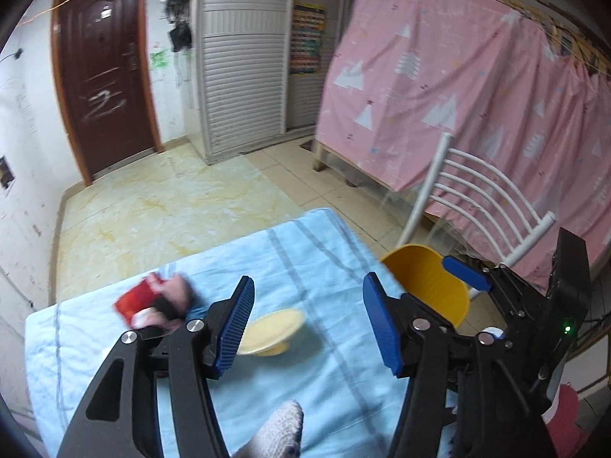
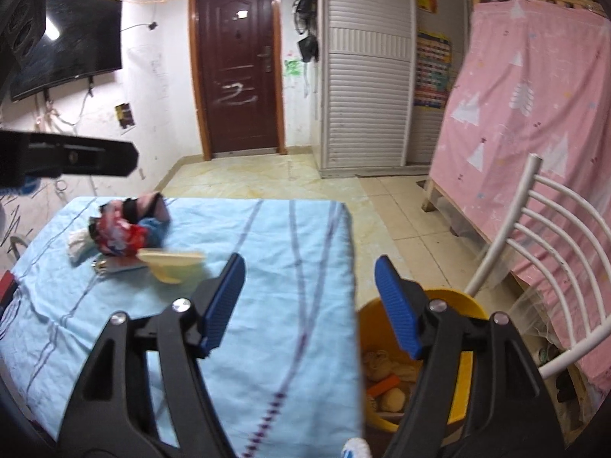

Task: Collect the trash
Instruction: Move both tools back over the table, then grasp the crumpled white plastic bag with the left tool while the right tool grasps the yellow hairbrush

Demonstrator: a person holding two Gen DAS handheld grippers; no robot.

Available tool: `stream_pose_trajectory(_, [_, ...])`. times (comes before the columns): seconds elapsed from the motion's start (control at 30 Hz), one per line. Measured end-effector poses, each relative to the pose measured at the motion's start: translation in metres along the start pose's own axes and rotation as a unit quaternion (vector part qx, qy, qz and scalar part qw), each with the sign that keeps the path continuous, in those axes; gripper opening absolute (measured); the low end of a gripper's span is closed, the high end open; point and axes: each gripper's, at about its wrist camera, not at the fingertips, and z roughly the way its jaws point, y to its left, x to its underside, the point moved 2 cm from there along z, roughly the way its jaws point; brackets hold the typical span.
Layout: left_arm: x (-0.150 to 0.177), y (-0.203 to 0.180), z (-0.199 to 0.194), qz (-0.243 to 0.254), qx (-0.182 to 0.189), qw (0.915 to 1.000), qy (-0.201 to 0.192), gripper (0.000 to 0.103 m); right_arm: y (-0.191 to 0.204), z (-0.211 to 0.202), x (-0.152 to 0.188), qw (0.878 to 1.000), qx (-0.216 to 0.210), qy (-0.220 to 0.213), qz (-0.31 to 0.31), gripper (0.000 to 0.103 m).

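Jaws on both grippers are hanging released and empty; the crumpled red wrapper pile is sitting ahead-left, nearer the left gripper.

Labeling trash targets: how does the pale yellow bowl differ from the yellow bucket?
The bowl is small, shallow, pale and sits tilted on the blue cloth; the bucket is large, deep, bright yellow and stands beside the cloth's edge. The bucket holds scraps; the bowl's inside isn't visible. Both are yellow containers.
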Motion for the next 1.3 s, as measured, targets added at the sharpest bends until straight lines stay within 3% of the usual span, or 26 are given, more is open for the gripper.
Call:
stream_pose_trajectory(0.4, [0.028,0.091,-0.034,-0.038,-0.045,0.9982,-0.009,0.055,0.059,0.014,-0.007,0.998,-0.041,0.018,-0.037,0.076])
stream_pose_trajectory(0.8, [0.058,0.16,-0.03,-0.082,-0.06,0.9948,0.012,0.06,0.105,0.038,-0.011,0.995,-0.069,0.043,-0.061,0.082])
stream_pose_trajectory(1.3, [0.102,0.19,0.018,-0.056,-0.062,0.9911,0.104,0.065,0.125,0.073,-0.008,0.99,-0.078,0.089,-0.072,0.087])
